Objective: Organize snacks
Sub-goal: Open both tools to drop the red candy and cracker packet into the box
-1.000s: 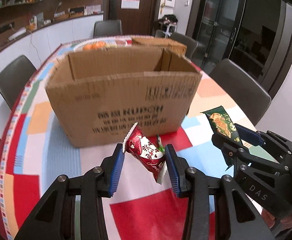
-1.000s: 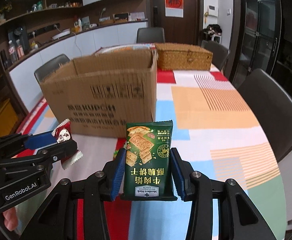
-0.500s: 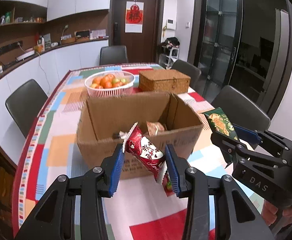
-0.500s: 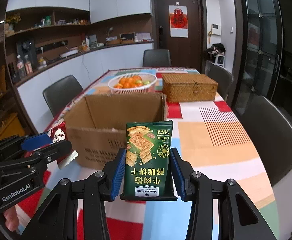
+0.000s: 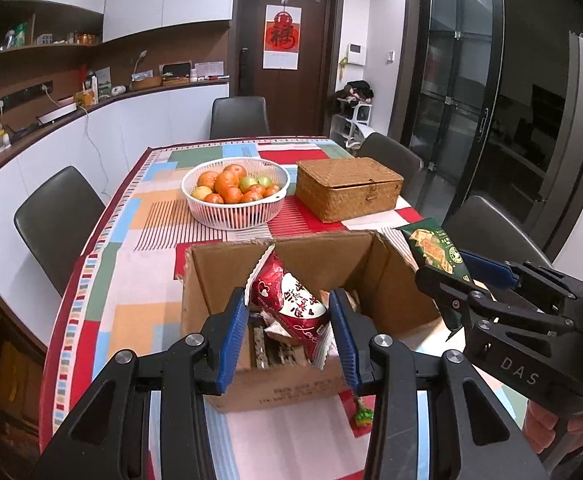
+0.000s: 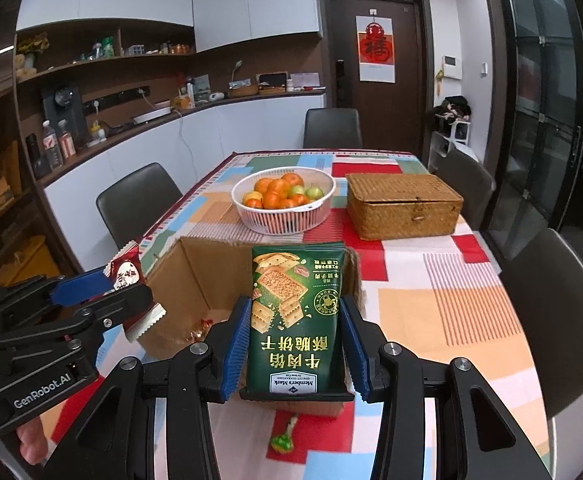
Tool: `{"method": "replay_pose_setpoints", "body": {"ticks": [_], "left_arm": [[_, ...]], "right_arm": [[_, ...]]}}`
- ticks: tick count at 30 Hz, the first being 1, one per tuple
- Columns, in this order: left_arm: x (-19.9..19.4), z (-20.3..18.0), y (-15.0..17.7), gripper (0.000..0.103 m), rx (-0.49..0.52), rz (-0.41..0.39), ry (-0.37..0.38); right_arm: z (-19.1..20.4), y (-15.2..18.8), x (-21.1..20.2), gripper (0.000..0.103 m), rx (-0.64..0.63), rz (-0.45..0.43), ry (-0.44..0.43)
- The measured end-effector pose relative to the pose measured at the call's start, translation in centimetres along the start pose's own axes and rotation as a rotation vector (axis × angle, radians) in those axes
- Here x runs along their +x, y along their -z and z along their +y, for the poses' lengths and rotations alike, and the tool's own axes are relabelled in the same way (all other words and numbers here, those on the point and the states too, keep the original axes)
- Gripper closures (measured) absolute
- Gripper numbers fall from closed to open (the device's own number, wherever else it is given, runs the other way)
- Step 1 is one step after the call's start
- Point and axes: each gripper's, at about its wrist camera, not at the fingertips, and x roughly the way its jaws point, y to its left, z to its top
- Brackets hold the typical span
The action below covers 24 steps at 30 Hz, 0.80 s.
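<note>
While both grippers hang above open box, left gripper pinches red packet; right gripper pinches green packet; small green sweet on table.

Red pack w/ white hearts; green pack, gold print; brown box; blue pads; multicolour patchwork cloth.

Red snack packet with white hearts hangs tilted over the open cardboard box. At its three o'clock, the green cracker packet stands upright above the box's near wall. Wrappers lie inside.
</note>
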Motion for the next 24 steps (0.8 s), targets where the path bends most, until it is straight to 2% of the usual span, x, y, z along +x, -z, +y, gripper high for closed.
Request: {"method": "replay_pose_setpoints", "body": {"ticks": [11,12,13,14,15,16,21,24], "left_arm": [[3.8,1.6,-2.1,0.06,-0.031,0.068,-0.017],[4.0,1.6,-2.2,0.058,-0.03,0.069,-0.029],[4.2,1.7,-2.3,0.05,-0.031,0.073,-0.046],[4.3,1.9,-2.4,0.047,-0.034,0.076,-0.055],[4.1,1.9,-2.2,0.046,-0.037,0.073,-0.059],[3.8,2.0,-2.0,0.046,-0.035,0.068,-0.065],[1.4,1.8,-0.3,0.046,-0.007,0.014,-0.106],[-0.5,1.6,1.0,0.046,0.002,-0.019,-0.106]], "right_arm": [[0.8,-2.6,4.4,0.059,-0.029,0.054,-0.01],[0.7,-2.7,4.8,0.058,-0.028,0.059,-0.008],[0.7,-2.8,5.1,0.058,-0.027,0.063,-0.009],[0.6,-2.9,5.4,0.055,-0.026,0.066,-0.009],[0.6,-3.0,5.6,0.046,-0.024,0.072,-0.007],[0.5,-2.9,5.8,0.044,-0.019,0.079,0.001],[0.5,-1.8,4.3,0.043,-0.019,0.042,0.044],[0.9,-0.6,2.6,0.043,-0.025,0.014,0.054]]}}
